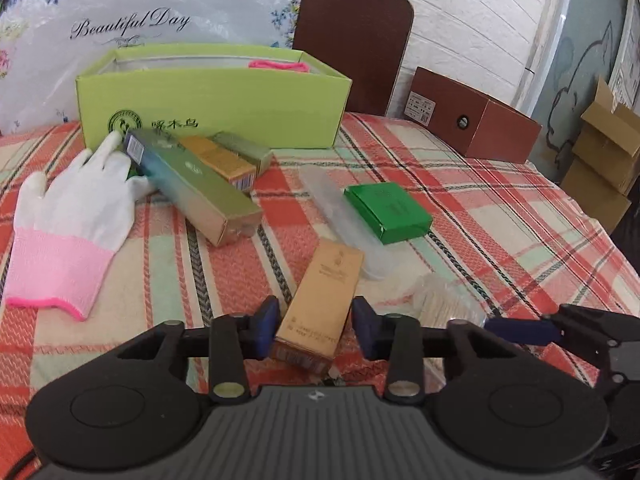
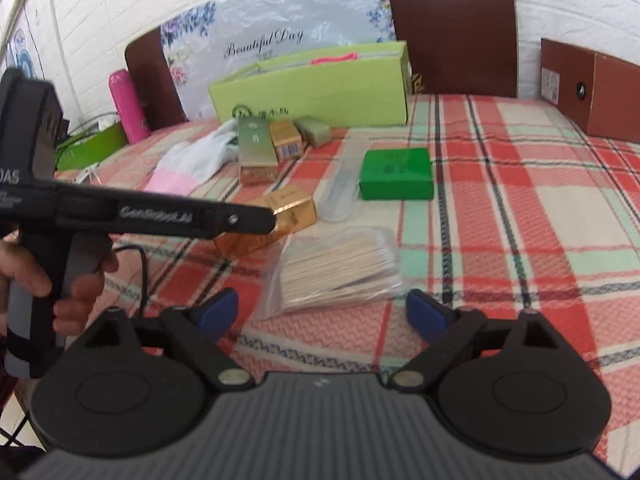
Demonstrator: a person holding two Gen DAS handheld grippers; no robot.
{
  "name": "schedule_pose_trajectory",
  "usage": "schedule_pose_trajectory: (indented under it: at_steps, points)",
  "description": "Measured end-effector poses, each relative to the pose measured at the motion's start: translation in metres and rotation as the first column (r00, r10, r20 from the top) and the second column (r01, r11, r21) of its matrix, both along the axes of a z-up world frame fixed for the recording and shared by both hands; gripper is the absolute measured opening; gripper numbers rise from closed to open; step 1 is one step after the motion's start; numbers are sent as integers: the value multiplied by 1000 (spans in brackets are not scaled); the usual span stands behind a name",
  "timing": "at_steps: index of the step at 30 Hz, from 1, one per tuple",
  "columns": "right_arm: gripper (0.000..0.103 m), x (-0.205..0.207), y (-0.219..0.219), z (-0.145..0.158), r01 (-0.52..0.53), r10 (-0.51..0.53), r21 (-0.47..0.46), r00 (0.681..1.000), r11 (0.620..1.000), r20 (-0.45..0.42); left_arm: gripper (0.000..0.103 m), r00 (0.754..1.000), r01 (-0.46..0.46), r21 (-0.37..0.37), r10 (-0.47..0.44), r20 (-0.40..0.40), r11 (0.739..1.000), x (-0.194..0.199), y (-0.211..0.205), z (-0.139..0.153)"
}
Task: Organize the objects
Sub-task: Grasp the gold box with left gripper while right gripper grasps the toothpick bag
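Observation:
A slim gold carton [image 1: 324, 300] lies on the plaid bedspread [image 1: 500, 220], and my left gripper [image 1: 316, 320] is shut on its near end, blue pads against both long sides. In the right wrist view that carton [image 2: 292, 212] shows just past the left gripper's fingers [image 2: 224, 218]. My right gripper [image 2: 324, 312] stands open, and a clear bag of cotton swabs [image 2: 340, 268] lies just ahead of its pads, untouched. An open lime-green box [image 1: 240, 96] stands at the back. Before it lie a long green carton [image 1: 200, 188], an orange carton [image 1: 224, 160] and a small olive carton [image 1: 248, 152].
A white glove with a pink cuff [image 1: 76, 216] lies at the left. A flat green box [image 1: 388, 208] and a clear plastic case [image 1: 340, 216] sit mid-bed. A brown box [image 1: 472, 128] stands at the back right, cardboard boxes [image 1: 608, 152] beyond the bed edge.

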State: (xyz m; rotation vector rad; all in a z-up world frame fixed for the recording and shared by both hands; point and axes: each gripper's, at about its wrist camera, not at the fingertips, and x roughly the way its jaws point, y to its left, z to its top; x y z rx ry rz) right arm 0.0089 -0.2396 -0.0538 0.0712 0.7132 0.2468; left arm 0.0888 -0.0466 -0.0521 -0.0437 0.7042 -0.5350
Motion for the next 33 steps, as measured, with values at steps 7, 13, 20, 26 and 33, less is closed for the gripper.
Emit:
schedule_pose_trajectory:
  at_steps: [7, 13, 20, 26, 33]
  points:
    - [86, 28, 18, -5, 0, 1, -59, 1000, 998, 22, 36, 989, -146, -24, 145, -20, 989, -30, 39, 2]
    - [86, 51, 42, -11, -60, 65, -80, 996, 995, 60, 36, 984, -176, -50, 174, -42, 983, -44, 51, 4]
    - [86, 43, 44, -8, -79, 82, -57, 995, 995, 55, 36, 982, -185, -63, 182, -50, 981, -38, 49, 3]
    - [74, 47, 46, -10, -43, 47, -54, 997, 998, 68, 36, 982, -188, -56, 185, -47, 981, -37, 47, 2]
    - [31, 41, 44, -8, -41, 45, -54, 995, 998, 91, 36, 981, -190, -42, 189, -36, 981, -37, 45, 2]
